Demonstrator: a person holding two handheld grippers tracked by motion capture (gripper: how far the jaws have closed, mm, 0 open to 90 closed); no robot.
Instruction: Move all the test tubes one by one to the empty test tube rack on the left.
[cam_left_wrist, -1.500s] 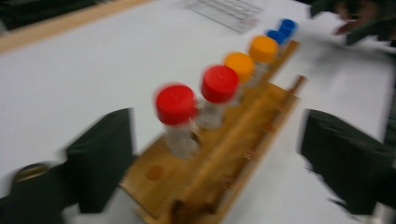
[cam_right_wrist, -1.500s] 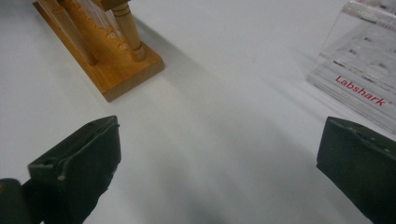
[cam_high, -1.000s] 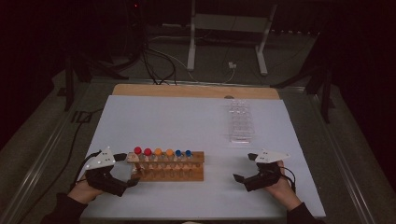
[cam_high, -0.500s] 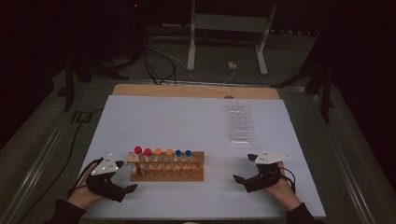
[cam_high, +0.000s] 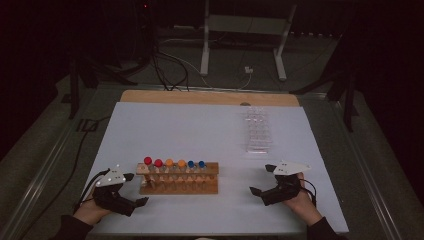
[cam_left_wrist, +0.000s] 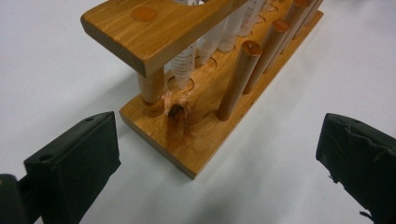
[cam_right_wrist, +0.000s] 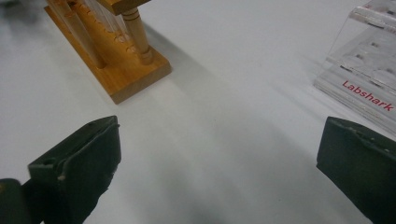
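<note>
Wooden tube rack (cam_high: 179, 177): lying lengthwise left-right, its left end just right of left tool (cam_high: 131, 190), nearer; both tools' jaws standing apart, right tool (cam_high: 261, 180) idling

Wooden rack (cam_left_wrist: 196, 93) cut off by the top edge in the left gripper view; far end out of frame, tube caps not visible. Graduation marks on the nearest tube (cam_left_wrist: 183, 65) too blurred to read. In the right gripper view, rack cropped at the upper left, clear plastic rack (cam_right_wrist: 369, 60) cropped at the right past its "Labshark" lettering. From the high view, well count of that clear rack too small to tell.
</note>
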